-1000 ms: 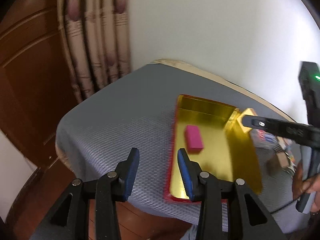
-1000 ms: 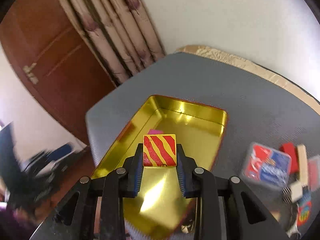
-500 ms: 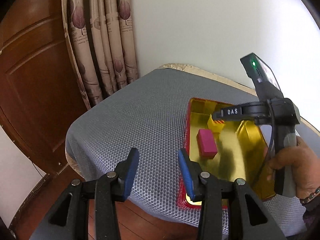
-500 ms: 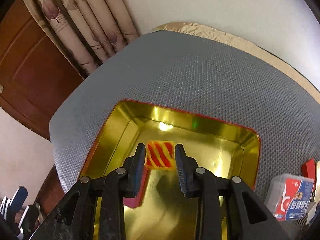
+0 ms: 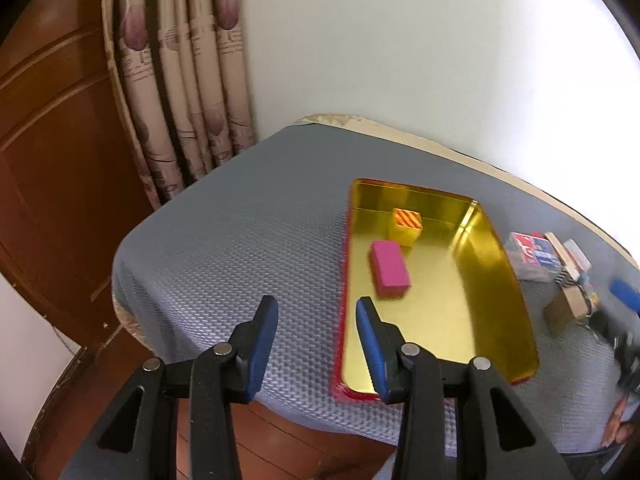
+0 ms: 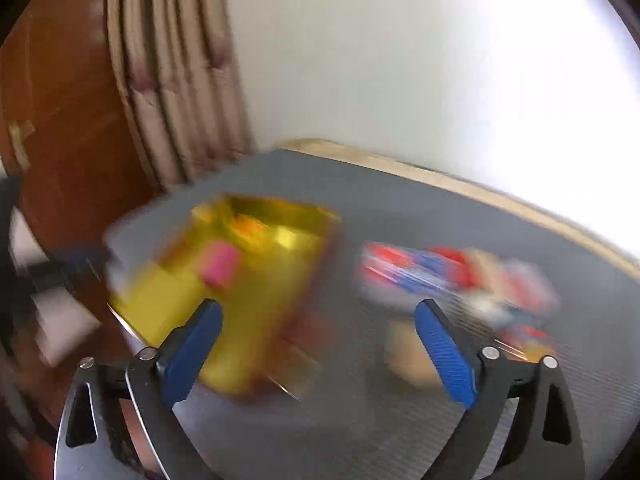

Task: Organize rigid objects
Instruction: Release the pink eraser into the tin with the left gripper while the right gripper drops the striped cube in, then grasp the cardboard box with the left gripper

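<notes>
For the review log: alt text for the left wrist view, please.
A gold tin on a grey table holds a pink block and a striped cube. The left tool hovers empty at its near edge.

- A gold tin tray with a red outer rim lies flat and open on the grey-covered tabletop.
- A pink block lies flat on the tray floor, near its middle.
- A cube with an orange-and-red striped top stands near the tray's far wall, just beyond the pink block.
- A boxed deck of cards and a cluster of small blocks lie on the tabletop beside the tray, outside it.
</notes>
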{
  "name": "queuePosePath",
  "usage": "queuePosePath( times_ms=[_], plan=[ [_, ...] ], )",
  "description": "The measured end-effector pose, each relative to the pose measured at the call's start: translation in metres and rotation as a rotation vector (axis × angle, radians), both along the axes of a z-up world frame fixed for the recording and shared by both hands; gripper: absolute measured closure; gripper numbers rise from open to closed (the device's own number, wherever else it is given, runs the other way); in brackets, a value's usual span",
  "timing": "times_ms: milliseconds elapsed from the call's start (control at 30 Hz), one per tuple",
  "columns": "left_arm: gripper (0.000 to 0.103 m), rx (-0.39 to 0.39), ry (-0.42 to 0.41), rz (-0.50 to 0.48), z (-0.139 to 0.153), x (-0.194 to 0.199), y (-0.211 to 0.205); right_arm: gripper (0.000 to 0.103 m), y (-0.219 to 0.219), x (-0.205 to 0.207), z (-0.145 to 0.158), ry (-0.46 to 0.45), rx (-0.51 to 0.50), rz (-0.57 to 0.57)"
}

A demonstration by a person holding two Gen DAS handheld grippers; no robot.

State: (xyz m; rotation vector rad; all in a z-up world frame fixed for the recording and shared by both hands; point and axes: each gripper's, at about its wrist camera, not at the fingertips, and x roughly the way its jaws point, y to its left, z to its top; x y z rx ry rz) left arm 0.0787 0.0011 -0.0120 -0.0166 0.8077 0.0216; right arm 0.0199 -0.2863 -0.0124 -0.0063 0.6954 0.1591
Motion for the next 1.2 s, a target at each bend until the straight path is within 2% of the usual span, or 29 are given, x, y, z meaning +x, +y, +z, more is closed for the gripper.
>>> queuePosePath(
  times_ms=[67,167,267,367,400,500,567,667,900,1200],
  plan=[
    [0.062,-0.014,-0.001,-0.038,0.001,-0.002,-0.007,0.006,-0.035,-0.027,-0.015,0.034,-0.125,-0.087],
    [0.062,-0.034,0.008,-0.135,0.007,-0.008,-0.028,0.006,-0.097,-0.055,-0.030,0.082,-0.151,-0.227],
    [0.061,-0.076,0.015,-0.273,0.020,-0.017,-0.061,0.006,-0.154,-0.072,-0.047,0.127,-0.191,-0.371],
    [0.057,-0.117,0.096,-0.443,0.026,-0.014,-0.116,0.006,-0.192,-0.086,-0.057,0.144,-0.162,-0.451],
    [0.051,-0.136,0.127,-0.479,0.026,-0.010,-0.131,0.006,-0.202,-0.090,-0.059,0.146,-0.133,-0.469],
    [0.046,-0.200,0.274,-0.580,0.015,0.011,-0.181,0.006,-0.220,-0.100,-0.056,0.109,-0.029,-0.486],
    [0.046,-0.219,0.341,-0.577,0.003,0.027,-0.208,0.005,-0.221,-0.104,-0.054,0.097,-0.007,-0.474],
    [0.046,-0.174,0.419,-0.526,-0.016,0.055,-0.241,0.005,-0.221,-0.111,-0.051,0.068,0.019,-0.455],
    [0.046,-0.221,0.548,-0.410,-0.043,0.092,-0.255,0.005,-0.218,-0.109,-0.045,0.044,0.060,-0.423],
    [0.046,-0.182,0.578,-0.367,-0.050,0.099,-0.265,0.005,-0.216,-0.105,-0.047,0.034,0.088,-0.393]
  ],
)
